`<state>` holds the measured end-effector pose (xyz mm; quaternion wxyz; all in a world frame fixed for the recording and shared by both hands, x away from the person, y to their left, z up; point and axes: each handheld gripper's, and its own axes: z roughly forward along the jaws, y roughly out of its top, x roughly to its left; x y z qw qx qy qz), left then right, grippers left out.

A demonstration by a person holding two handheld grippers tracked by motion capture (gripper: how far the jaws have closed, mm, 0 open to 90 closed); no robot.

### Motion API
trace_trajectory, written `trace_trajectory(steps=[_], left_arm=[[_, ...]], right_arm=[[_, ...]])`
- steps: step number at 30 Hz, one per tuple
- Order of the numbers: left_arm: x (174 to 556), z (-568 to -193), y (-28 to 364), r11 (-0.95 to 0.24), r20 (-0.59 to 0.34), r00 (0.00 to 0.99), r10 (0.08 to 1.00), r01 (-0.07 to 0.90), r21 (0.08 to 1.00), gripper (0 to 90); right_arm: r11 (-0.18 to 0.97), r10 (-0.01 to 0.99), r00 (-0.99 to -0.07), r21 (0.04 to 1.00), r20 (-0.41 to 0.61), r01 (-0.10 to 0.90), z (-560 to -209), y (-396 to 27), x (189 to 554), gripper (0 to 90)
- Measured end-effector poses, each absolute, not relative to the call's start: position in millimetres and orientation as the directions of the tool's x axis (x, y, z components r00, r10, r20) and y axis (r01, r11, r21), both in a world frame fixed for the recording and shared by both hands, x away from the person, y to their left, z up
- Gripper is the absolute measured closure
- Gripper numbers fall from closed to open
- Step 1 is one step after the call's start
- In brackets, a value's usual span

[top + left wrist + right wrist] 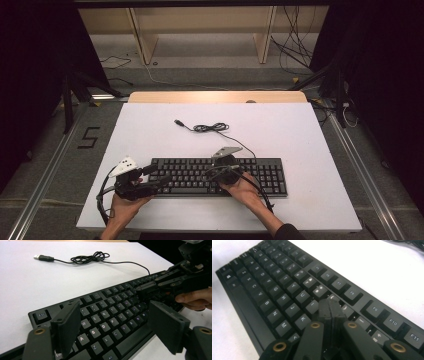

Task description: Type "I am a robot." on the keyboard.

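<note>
Keyboard point(220, 176): you are pressing keys with the clenched right gripper point(329, 308), risking adjacent keys. Your left gripper point(112, 325) is hovering released, holding nothing.

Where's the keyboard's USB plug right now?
In the high view the USB plug lies loose on the white table, left of the coiled cable, beyond the keyboard.
</note>
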<state>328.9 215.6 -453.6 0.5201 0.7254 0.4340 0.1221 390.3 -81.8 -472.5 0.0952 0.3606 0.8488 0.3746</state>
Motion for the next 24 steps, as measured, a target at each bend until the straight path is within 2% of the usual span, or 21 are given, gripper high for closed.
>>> trace_trajectory(steps=[7, 12, 15, 17, 20, 22, 24], left_arm=[[329.0, -453.7, 216.7, -0.086, -0.269, 0.593, 0.759, 0.501, 0.861, 26.2], [329.1, -453.5, 217.2, -0.086, -0.267, 0.594, 0.759, 0.498, 0.863, 26.2], [329.8, -453.8, 218.0, -0.084, -0.269, 0.591, 0.76, 0.501, 0.862, 26.2], [329.9, -453.9, 218.2, -0.084, -0.27, 0.591, 0.76, 0.501, 0.861, 26.2], [329.7, -453.9, 218.2, -0.083, -0.27, 0.59, 0.761, 0.5, 0.862, 26.2], [329.6, -453.9, 218.3, -0.082, -0.27, 0.59, 0.761, 0.5, 0.862, 26.2], [329.5, -453.8, 218.4, -0.081, -0.27, 0.589, 0.761, 0.5, 0.863, 26.2]], right_arm=[[0.482, 0.685, -0.725, 0.702, 0.072, 0.525, -475.7, -76.8, 389.7, 90.0], [0.457, 0.691, -0.716, 0.706, 0.101, 0.541, -473.4, -79.2, 390.3, 90.0], [0.41, 0.683, -0.717, 0.742, 0.136, 0.531, -466.2, -83.4, 388.8, 89.0], [0.382, 0.673, -0.723, 0.763, 0.156, 0.521, -461.5, -85.9, 387.0, 82.2], [0.359, 0.661, -0.73, 0.782, 0.172, 0.51, -457.2, -88.3, 384.0, 76.9], [0.351, 0.647, -0.739, 0.788, 0.185, 0.505, -456.2, -88.9, 382.3, 61.5], [0.349, 0.644, -0.741, 0.788, 0.193, 0.508, -455.1, -89.2, 380.4, 53.7]])
